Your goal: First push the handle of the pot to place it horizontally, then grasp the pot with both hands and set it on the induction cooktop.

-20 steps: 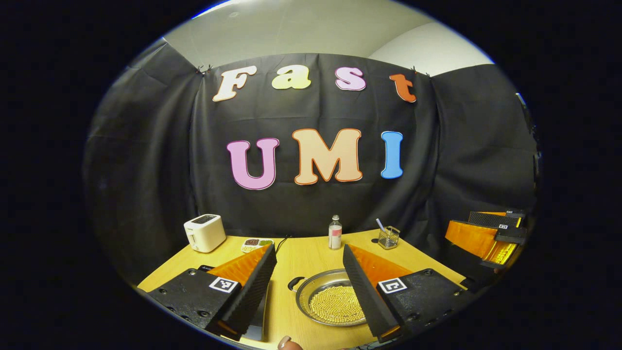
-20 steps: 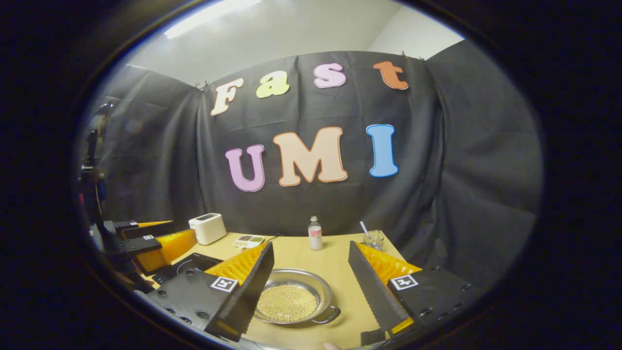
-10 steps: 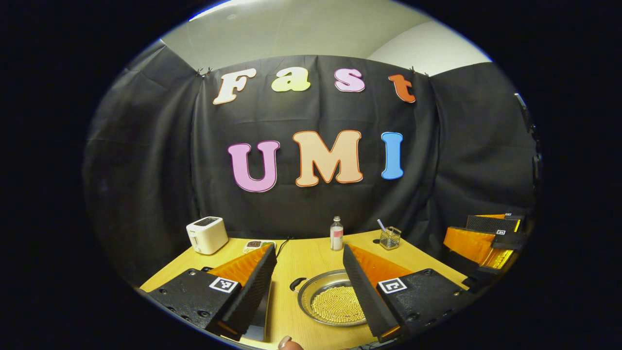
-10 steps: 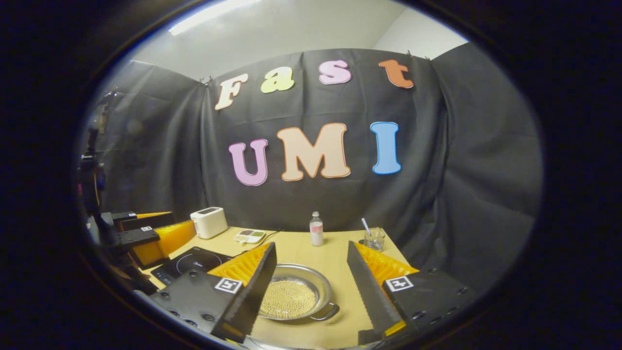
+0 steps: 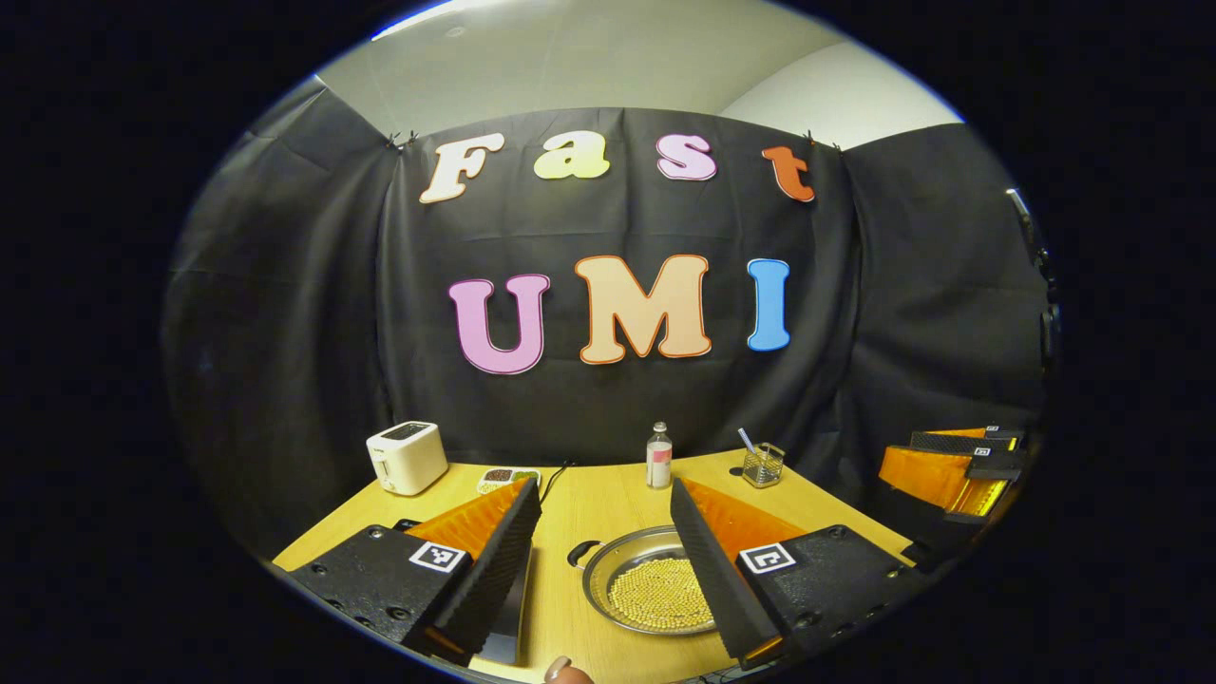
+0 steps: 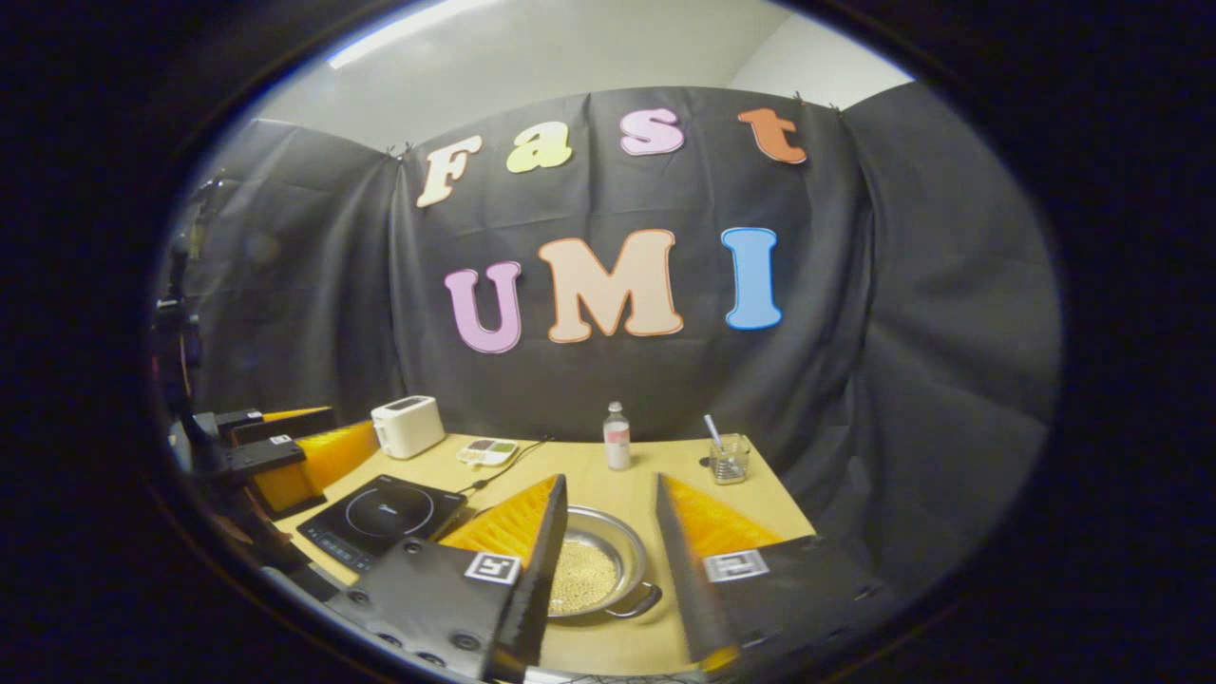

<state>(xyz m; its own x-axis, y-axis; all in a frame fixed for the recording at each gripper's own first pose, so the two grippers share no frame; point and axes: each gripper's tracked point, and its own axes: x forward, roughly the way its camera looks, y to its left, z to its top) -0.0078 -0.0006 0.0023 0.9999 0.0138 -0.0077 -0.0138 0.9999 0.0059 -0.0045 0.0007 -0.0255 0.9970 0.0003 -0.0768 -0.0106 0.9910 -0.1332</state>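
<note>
Cooktop (image 6: 380,518) writing: too small, I cannot read it.
Bottle (image 6: 617,439) label: I cannot read it.
My finger plates: square coded markers (image 5: 767,558), no words.

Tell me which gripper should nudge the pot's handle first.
Likely the right gripper: in its view the pot sits between its fingers, one loop handle close ahead. The left gripper faces the other handle, with the pot off to one side.

Pot (image 5: 651,589) shiny metal; table (image 5: 608,494) smooth matt wood; induction cooktop (image 6: 380,518) glossy black glass.
</note>
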